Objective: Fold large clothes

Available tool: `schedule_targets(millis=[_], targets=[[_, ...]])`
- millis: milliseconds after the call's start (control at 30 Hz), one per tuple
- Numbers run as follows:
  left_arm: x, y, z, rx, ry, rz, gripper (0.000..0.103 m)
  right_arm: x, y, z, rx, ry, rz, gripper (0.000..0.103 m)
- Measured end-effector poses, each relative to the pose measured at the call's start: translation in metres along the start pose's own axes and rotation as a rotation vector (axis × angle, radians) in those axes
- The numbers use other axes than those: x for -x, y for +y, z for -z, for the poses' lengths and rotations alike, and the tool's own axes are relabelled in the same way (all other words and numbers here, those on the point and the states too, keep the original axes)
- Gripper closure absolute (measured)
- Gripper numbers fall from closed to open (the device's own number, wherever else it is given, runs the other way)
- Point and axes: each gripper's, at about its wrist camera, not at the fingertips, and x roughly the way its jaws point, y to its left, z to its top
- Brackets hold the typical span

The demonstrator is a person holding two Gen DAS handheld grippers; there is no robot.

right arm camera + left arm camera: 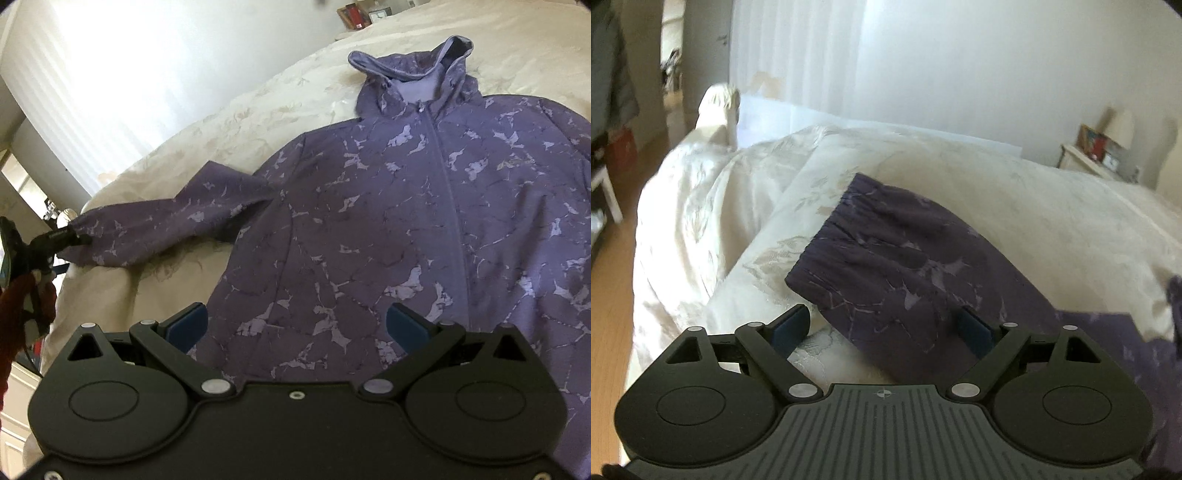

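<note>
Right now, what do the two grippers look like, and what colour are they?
Both look alike. The left gripper is black plastic with two round discs on its body, silver pivot pins, a ribbed grey plate bearing a small crosshair mark, and blue pads on its fingers. The right gripper has the same black body, discs, pins and blue pads. A red sleeve shows behind the left one.

The left gripper (882, 325) had its jaws spread wide, the blue pads (788, 328) well apart and holding nothing. The right gripper (295, 325) was likewise spread wide with nothing between its pads. In the right wrist view, the left gripper appeared at nine o'clock, gripped by a red-sleeved hand (35, 291).
</note>
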Motion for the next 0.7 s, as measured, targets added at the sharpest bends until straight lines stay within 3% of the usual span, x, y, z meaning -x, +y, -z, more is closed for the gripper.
schedule_targets(millis=[67, 100, 167, 333, 700], targets=[[-0.001, 0.003, -0.002, 0.038, -0.008, 0.037, 0.052, -0.003, -0.002, 0.002, -0.001, 0.011, 0.007, 0.000], [0.000, 0.003, -0.003, 0.041, -0.017, 0.047, 0.057, -0.004, -0.004, 0.003, -0.003, 0.017, 0.010, 0.000], [0.007, -0.004, -0.007, 0.017, -0.061, 0.026, 0.083, -0.005, -0.007, 0.005, -0.011, 0.029, 0.010, 0.000], [0.032, -0.035, -0.018, -0.060, -0.132, 0.104, 0.093, -0.005, -0.019, 0.013, -0.020, 0.038, 0.026, 0.000], [0.101, -0.169, -0.027, -0.232, -0.198, 0.404, 0.094, 0.008, -0.052, 0.038, 0.099, -0.035, 0.173, 0.000]])
